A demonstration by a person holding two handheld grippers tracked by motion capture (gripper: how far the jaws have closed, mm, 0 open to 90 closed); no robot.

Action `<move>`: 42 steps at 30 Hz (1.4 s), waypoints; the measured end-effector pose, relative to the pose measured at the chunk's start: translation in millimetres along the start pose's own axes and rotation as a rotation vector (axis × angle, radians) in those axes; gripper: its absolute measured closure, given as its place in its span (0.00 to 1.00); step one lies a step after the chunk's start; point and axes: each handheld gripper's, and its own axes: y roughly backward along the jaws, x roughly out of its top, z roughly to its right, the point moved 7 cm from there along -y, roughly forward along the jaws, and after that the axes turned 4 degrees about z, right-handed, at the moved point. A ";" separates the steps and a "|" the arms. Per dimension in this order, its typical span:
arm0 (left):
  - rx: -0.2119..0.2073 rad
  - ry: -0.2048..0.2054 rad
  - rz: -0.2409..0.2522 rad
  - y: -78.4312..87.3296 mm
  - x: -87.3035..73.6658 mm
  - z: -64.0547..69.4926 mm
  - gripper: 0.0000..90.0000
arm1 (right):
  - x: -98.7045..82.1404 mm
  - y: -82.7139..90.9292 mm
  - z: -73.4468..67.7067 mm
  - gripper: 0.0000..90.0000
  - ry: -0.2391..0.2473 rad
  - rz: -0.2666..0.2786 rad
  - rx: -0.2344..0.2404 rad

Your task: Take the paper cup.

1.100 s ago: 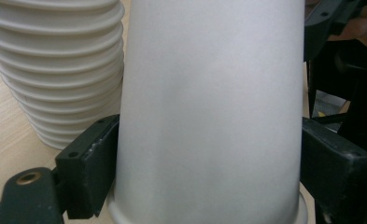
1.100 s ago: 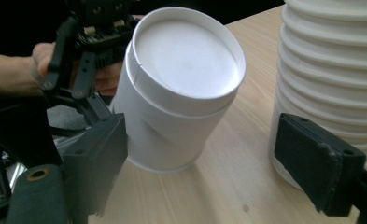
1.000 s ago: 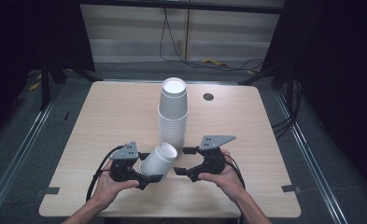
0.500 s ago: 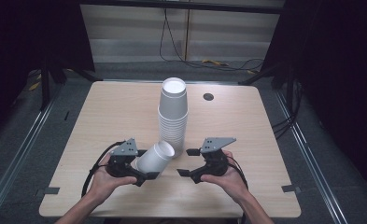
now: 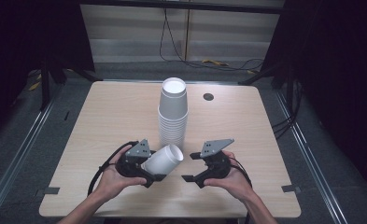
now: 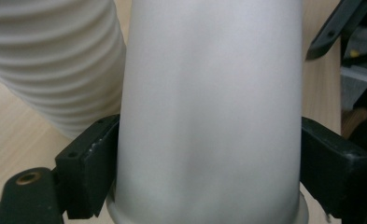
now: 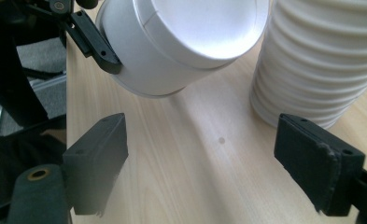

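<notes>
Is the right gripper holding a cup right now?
No, the right gripper has its jaws wide apart over bare table, while the single cup sits clamped in the left gripper.

A single white paper cup (image 5: 163,161) lies tilted on its side above the table's near middle, clamped across its wall, base end pointing toward the stack; it is plain and undented. The stack of white paper cups (image 5: 172,113) stands upright, mouths down, just behind it.
</notes>
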 end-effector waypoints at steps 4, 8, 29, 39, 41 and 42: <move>-0.004 0.000 -0.035 -2.2 -6.1 0.9 0.16 | -3.0 -5.0 -2.7 0.17 0.000 -0.031 0.015; 0.000 -0.009 -0.045 -0.6 -7.1 0.0 0.16 | -0.8 -10.8 -5.5 0.18 0.008 -0.050 0.029; -0.045 -0.143 -0.176 -14.2 -12.0 24.2 0.16 | -9.3 -16.0 -15.0 0.16 0.084 -0.204 0.075; -0.054 -0.169 -0.211 -15.2 -12.5 27.2 0.16 | -7.9 -22.7 -18.0 0.16 0.117 -0.271 0.100; -0.051 -0.178 -0.215 -16.3 -13.5 27.5 0.16 | -7.1 -24.5 -18.5 0.16 0.126 -0.287 0.106; -0.054 -0.179 -0.217 -17.2 -14.0 28.1 0.16 | -7.1 -25.7 -19.0 0.16 0.126 -0.295 0.108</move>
